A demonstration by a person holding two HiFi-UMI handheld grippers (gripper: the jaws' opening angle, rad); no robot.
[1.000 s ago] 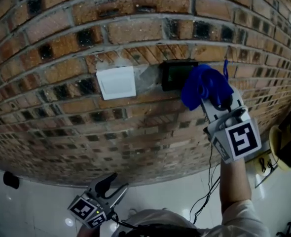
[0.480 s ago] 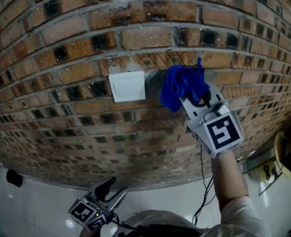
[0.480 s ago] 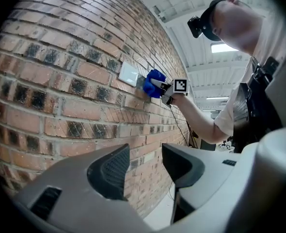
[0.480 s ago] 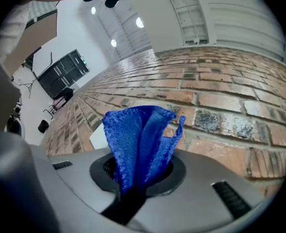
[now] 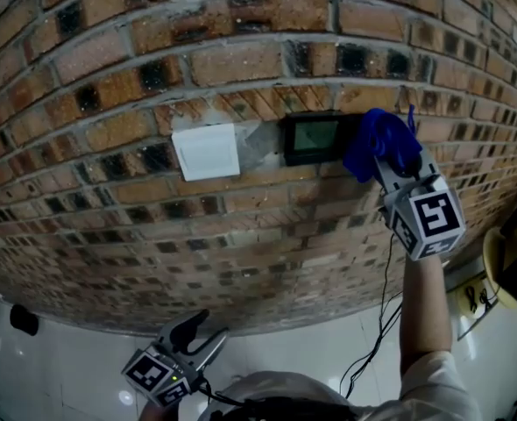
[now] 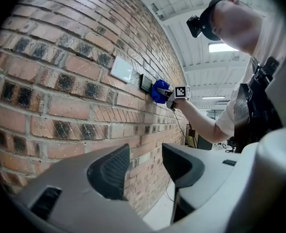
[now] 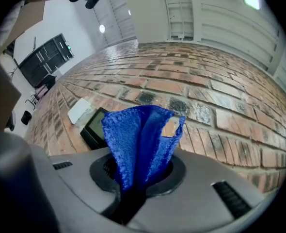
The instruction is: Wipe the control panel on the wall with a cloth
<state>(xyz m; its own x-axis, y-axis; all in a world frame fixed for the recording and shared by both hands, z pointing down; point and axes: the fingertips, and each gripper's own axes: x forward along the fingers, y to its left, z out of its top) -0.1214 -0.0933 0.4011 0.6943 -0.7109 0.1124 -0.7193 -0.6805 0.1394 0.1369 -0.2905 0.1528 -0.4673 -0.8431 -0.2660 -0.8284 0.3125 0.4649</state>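
Observation:
The black control panel (image 5: 315, 137) with its greenish screen is set in the brick wall (image 5: 109, 86). A bunched blue cloth (image 5: 377, 144) is pinched in my right gripper (image 5: 390, 160), held against the wall just right of the panel, at its right edge. In the right gripper view the blue cloth (image 7: 140, 140) stands up from the shut jaws, with the control panel (image 7: 95, 125) to its left. My left gripper (image 5: 197, 333) hangs low near my body, open and empty. In the left gripper view my left gripper (image 6: 145, 166) faces along the wall, and the blue cloth (image 6: 158, 91) shows far off.
A white switch plate (image 5: 206, 149) sits on the wall left of the panel. A black cable (image 5: 377, 323) hangs down below my right arm. A yellow and black object (image 5: 508, 261) is at the right edge. White floor (image 5: 83, 375) lies below.
My right gripper with the cloth swept left over the panel half a second ago, then back right. The panel's screen, covered then, now shows. The left gripper has stayed put.

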